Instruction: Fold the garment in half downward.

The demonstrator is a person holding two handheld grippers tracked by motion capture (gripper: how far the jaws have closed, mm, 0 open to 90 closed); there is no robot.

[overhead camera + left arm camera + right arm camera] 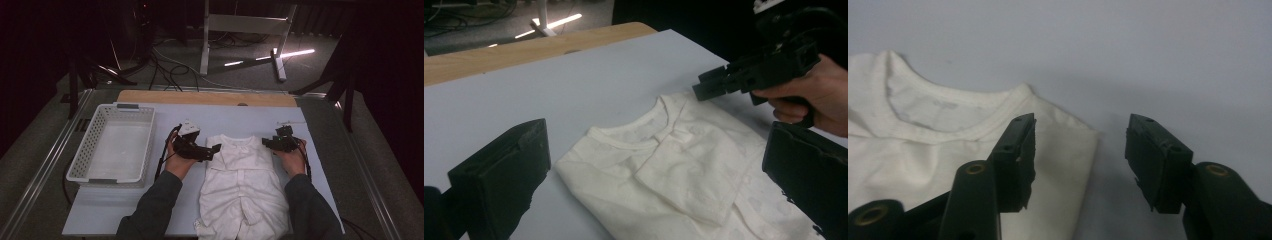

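A white short-sleeved shirt (242, 175) lies flat on the pale blue-grey table top, its collar toward the far side. My left gripper (214, 149) is beside the shirt's left shoulder and points across it. In the left gripper view its jaws (656, 145) stand wide apart, with the folded shirt (674, 165) between and beyond them. My right gripper (270, 143) is low at the shirt's right shoulder. In the right gripper view its jaws (1080, 150) straddle the shoulder's edge (1068, 150) without pressing on it. The right gripper (706, 87) is also in the left gripper view, above the cloth.
A white slotted plastic basket (112, 145) with nothing in it stands left of my left hand. A wooden strip (205, 97) runs along the far edge of the table. Beyond it are a dark floor, cables and a white frame's legs.
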